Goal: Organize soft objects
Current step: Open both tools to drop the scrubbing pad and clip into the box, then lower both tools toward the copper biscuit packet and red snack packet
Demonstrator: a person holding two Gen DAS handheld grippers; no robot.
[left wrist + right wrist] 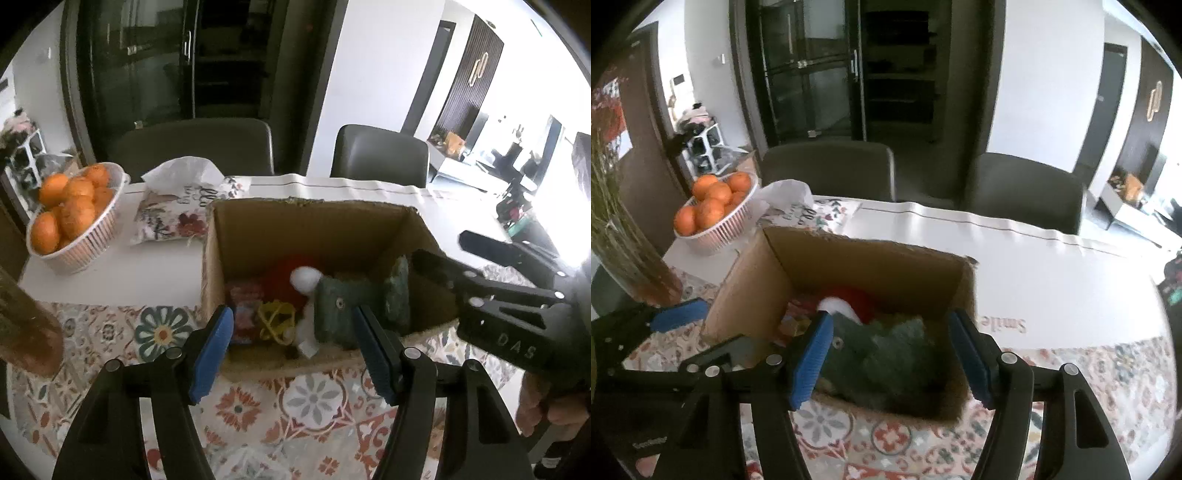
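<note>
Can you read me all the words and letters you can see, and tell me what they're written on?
"DAS": raised letters on the black body of the right gripper, seen from the left wrist view.
"Smile": brown letters, upside down, on the white tablecloth, beside the brown cardboard box.
Dark cursive writing on the floral tissue pack: too blurred to read.
Small white lettering on the black body of the left gripper, low left in the right wrist view: too blurred to read.

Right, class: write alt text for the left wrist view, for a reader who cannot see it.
An open cardboard box on a patterned tablecloth holds a green plush toy, a red hat with a white pompom and a yellow object. The open left claw hovers in front of it, and the right claw reaches in from the right. A basket of oranges sits behind.
</note>
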